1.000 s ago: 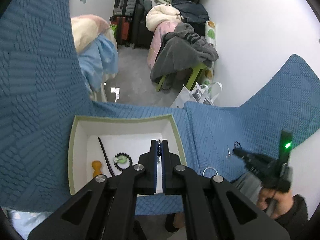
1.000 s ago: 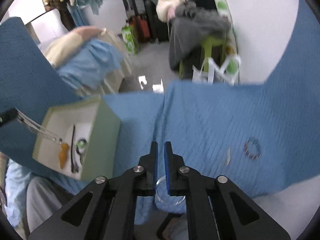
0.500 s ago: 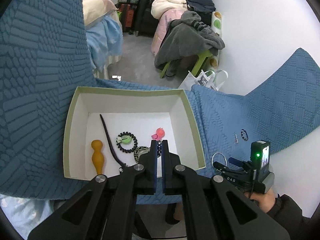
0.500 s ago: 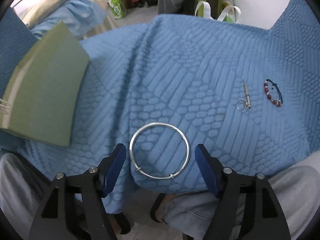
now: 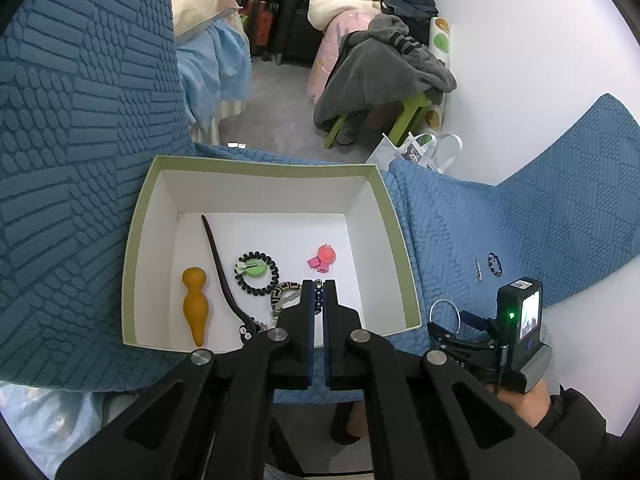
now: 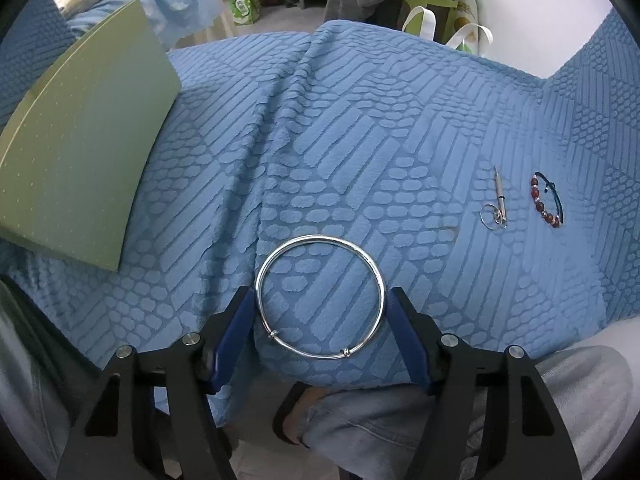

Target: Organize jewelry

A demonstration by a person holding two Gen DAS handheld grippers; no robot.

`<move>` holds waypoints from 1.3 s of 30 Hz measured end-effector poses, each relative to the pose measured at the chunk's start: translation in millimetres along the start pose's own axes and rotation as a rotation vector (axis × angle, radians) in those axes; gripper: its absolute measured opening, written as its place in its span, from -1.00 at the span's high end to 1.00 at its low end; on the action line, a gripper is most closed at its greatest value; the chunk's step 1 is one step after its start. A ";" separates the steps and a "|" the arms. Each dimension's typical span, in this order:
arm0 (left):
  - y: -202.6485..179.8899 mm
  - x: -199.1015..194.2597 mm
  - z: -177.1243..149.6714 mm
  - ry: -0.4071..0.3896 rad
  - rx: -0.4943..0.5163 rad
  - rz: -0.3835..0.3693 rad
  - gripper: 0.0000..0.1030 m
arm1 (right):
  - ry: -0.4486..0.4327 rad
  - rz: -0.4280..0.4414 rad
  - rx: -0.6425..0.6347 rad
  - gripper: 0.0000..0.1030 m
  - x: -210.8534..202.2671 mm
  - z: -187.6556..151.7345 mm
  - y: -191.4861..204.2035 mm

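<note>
— Two grippers: what does each hold?
— Left gripper, low centre, is pinched on a bead chain over the box; right gripper gapes wide around the bangle.
— Risks?
— That smooth, thin metal hoop could skid off the plush ribbed blanket (near its edge); limp beads may snag the cardboard rim.

Left tongs pinched closed; right tongs spread wide.
</note>
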State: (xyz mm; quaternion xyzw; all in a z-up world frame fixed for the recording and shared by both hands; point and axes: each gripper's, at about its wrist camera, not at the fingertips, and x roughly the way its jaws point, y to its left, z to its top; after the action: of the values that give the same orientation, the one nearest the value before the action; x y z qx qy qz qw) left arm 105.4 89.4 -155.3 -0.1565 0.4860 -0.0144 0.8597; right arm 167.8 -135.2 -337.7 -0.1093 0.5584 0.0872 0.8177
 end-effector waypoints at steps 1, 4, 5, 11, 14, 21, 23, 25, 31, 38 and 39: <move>0.3 0.6 -0.5 0.002 0.001 0.003 0.95 | -0.001 -0.002 -0.005 -0.26 -0.8 -0.3 0.4; 0.7 4.7 -1.2 0.012 0.002 0.011 0.95 | -0.011 -0.008 -0.004 -0.26 -11.2 4.5 5.8; 0.6 6.4 -0.9 0.016 0.003 0.015 0.95 | -0.018 -0.010 -0.002 -0.26 -16.4 8.6 8.3; 5.1 11.0 -0.1 0.021 0.005 0.033 0.95 | -0.112 0.027 -0.004 -0.26 -74.1 38.7 33.5; 12.0 11.9 0.1 0.023 -0.002 0.046 0.95 | -0.160 0.075 -0.017 -0.27 -100.0 49.9 52.9; 35.4 9.7 0.7 0.019 -0.030 0.067 0.95 | -0.200 0.189 -0.090 -0.27 -119.7 62.3 104.7; 43.7 10.3 -0.6 0.023 -0.040 0.073 0.95 | -0.188 0.198 -0.106 -0.27 -114.6 64.3 116.4; 48.8 12.0 -3.2 0.033 -0.047 0.079 0.95 | -0.174 0.203 -0.119 -0.27 -110.6 63.0 123.5; 65.1 20.9 -9.9 0.070 -0.063 0.095 0.95 | -0.124 0.214 -0.153 -0.28 -94.8 64.9 145.5; 80.2 27.1 -17.1 0.099 -0.080 0.104 0.95 | -0.089 0.213 -0.189 -0.29 -84.7 62.9 163.9; 82.0 27.8 -17.2 0.102 -0.083 0.103 0.95 | -0.082 0.215 -0.190 -0.29 -83.2 62.4 164.7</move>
State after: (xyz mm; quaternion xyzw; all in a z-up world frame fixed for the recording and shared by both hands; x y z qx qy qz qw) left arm 95.2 158.0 -209.8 -0.1659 0.5367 0.0418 0.8262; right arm 150.0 38.6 -251.5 -0.1220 0.5221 0.2311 0.8119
